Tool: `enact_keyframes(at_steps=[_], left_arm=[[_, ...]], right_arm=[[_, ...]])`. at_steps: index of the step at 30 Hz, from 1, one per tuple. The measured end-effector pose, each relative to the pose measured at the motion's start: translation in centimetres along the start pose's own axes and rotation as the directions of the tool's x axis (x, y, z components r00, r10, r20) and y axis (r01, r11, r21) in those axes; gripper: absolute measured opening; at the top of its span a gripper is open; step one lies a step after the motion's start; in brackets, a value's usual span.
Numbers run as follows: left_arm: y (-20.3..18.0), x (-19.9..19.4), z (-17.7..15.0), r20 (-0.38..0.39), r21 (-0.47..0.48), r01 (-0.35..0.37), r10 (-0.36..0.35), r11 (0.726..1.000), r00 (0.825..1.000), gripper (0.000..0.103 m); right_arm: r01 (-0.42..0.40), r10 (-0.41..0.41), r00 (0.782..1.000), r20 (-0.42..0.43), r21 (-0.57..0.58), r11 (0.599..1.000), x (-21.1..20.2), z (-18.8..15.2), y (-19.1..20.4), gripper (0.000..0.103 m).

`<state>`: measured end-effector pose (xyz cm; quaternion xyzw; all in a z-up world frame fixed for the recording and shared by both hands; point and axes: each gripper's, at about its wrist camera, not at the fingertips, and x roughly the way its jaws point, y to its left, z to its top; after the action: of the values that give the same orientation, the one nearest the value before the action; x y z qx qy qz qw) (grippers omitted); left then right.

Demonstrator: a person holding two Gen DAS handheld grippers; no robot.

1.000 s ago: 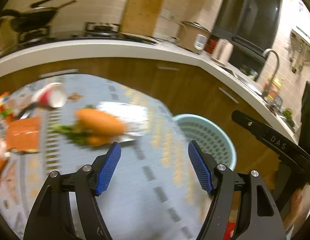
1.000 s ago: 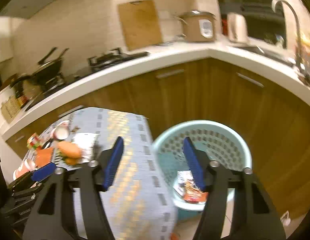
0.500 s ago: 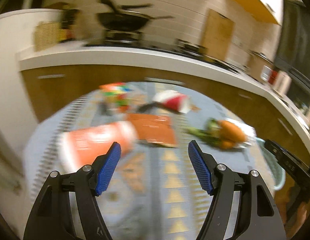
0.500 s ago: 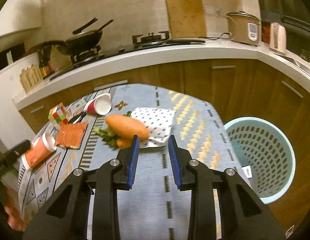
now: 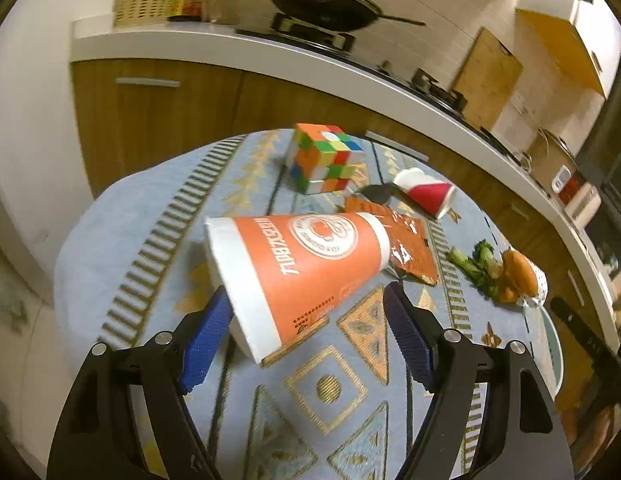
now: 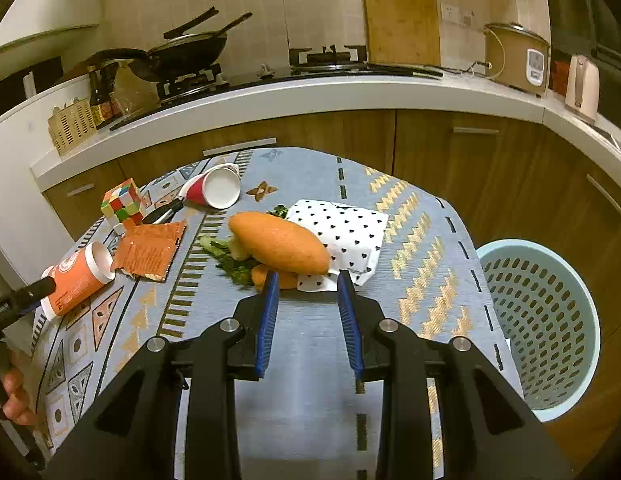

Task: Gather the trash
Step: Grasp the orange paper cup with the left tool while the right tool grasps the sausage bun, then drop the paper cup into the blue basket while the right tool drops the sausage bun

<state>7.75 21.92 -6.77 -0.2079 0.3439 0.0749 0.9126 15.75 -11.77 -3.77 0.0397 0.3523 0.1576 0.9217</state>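
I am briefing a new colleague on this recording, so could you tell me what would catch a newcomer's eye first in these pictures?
Most striking is the big orange paper cup lying on its side on the patterned table, between the open fingers of the left gripper. Next comes the bread roll on greens beside a dotted napkin, just ahead of the right gripper. A pale blue basket stands on the floor at the table's right.

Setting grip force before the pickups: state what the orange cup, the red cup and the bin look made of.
Orange cup: seemingly coated paper, slightly glossy; printed logo, thin white rolled rim. Red cup: likely paper too; matte white inside, thin wall. Bin: apparently moulded plastic, smooth pale blue; regular punched slots. The left gripper straddles the orange cup, open.
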Motion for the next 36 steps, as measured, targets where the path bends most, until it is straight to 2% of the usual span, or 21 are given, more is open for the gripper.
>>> enact_keyframes(at_steps=[1,3,6,10,11,12,14,20,22,24,27,29,32,36], left_arm=[[-0.2,0.4,-0.1,-0.003,0.005,0.011,-0.011,1.0,1.0,0.072],[-0.5,0.9,-0.2,-0.016,0.002,0.027,-0.027,1.0,1.0,0.062],[-0.8,1.5,-0.6,-0.032,-0.004,0.063,-0.063,0.998,0.998,0.062],[-1.7,1.6,-1.4,-0.044,0.017,0.167,-0.166,0.986,0.985,0.057],[-1.9,1.5,-1.5,-0.046,0.025,0.194,-0.193,0.981,0.98,0.057],[-2.1,1.3,-1.6,-0.046,0.034,0.218,-0.216,0.975,0.975,0.057],[-2.4,1.1,-1.8,-0.049,0.048,0.257,-0.255,0.965,0.966,0.057],[-1.9,2.5,-1.5,-0.065,-0.011,0.237,-0.237,0.972,0.969,0.057],[-1.8,3.2,-1.5,-0.07,-0.035,0.211,-0.213,0.977,0.975,0.051],[-1.8,3.8,-1.5,-0.093,-0.04,0.197,-0.2,0.979,0.975,0.025],[-2.0,4.4,-1.7,-0.128,-0.029,0.19,-0.192,0.981,0.973,0.005],[-2.4,4.2,-1.8,-0.118,-0.007,0.178,-0.178,0.984,0.977,0.003],[-3.1,2.9,-1.7,-0.081,0.018,0.208,-0.206,0.978,0.975,0.003],[-4.5,0.9,-1.6,-0.036,0.062,0.233,-0.231,0.971,0.972,0.003]], right_arm=[[-0.005,0.005,1.0,-0.009,0.001,1.0,0.2,0.2,-0.3,0.027],[-0.014,0.014,1.0,-0.025,-0.004,1.0,0.6,0.5,-0.6,0.027],[-0.046,0.045,0.998,-0.043,-0.027,0.999,1.1,1.3,-0.5,0.027],[-0.052,0.047,0.996,-0.07,-0.076,0.996,2.5,2.4,0.3,0.029],[-0.05,0.043,0.996,-0.075,-0.089,0.995,2.9,2.6,0.7,0.035],[-0.046,0.038,0.996,-0.077,-0.108,0.993,3.3,2.8,1.0,0.048],[-0.037,0.028,0.997,-0.068,-0.138,0.99,3.7,3.0,1.6,0.059],[-0.017,-0.002,0.996,-0.086,-0.22,0.975,5.5,2.9,3.4,0.059],[0.008,-0.028,0.997,-0.078,-0.243,0.97,5.7,2.6,3.9,0.055],[0.029,-0.049,0.996,-0.073,-0.26,0.965,5.7,2.3,4.3,0.041],[0.035,-0.056,0.996,-0.07,-0.276,0.96,5.5,1.8,4.7,0.035],[0.04,-0.06,0.996,-0.062,-0.281,0.959,5.1,1.6,5.0,0.03],[0.008,-0.023,0.998,-0.058,-0.248,0.969,4.0,1.6,4.8,0.023],[-0.015,0.011,1.0,-0.018,-0.206,0.978,1.8,1.9,4.5,0.022]])
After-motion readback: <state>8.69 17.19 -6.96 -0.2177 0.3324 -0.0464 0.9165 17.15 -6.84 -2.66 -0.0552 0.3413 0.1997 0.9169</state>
